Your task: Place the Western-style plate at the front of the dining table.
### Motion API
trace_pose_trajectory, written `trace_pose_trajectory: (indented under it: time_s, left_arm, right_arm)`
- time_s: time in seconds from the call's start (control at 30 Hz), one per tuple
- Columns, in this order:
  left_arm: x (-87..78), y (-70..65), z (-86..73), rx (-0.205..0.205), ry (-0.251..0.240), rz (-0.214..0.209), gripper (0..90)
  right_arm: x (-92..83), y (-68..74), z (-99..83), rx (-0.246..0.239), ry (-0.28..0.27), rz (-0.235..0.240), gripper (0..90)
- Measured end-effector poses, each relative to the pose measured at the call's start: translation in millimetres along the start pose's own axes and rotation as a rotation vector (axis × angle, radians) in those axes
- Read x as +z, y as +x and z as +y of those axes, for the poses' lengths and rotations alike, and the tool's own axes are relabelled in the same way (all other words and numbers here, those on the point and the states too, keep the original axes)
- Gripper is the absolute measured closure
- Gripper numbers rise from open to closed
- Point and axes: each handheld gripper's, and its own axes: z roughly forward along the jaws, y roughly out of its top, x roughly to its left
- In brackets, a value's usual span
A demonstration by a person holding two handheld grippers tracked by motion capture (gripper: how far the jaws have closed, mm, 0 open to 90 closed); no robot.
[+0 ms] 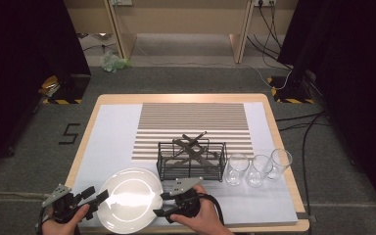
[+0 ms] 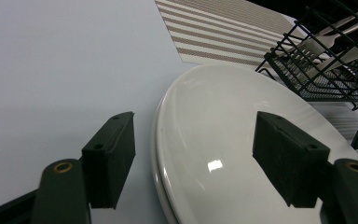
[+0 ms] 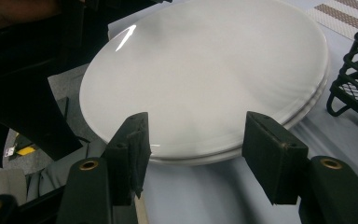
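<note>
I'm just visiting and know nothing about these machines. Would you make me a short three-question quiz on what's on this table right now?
1. True or false: both hand-held grippers are shut on the white plate.
2. How many clear glasses stand right of the black wire basket?
3. The plate lies: A) on the striped mat; B) at the table's near edge; C) inside the basket.

Key: 1 false: the left hand-held gripper and the right hand-held gripper are open, jaws flanking the rim. 2 three. 3 B.

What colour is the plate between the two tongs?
Plain glossy white, no pattern. The plate shows best in the right gripper view.
</note>
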Motion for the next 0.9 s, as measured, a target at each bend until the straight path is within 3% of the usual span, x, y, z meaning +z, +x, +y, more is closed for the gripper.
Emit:
trace_pose_trajectory:
  time_s: [0.9]
  left_arm:
    - [-5.4,9.0,1.2,-0.027,-0.002,0.024,29.3]
  right_arm:
    - [14.9,-1.7,8.7,-0.022,0.025,0.004,36.9]
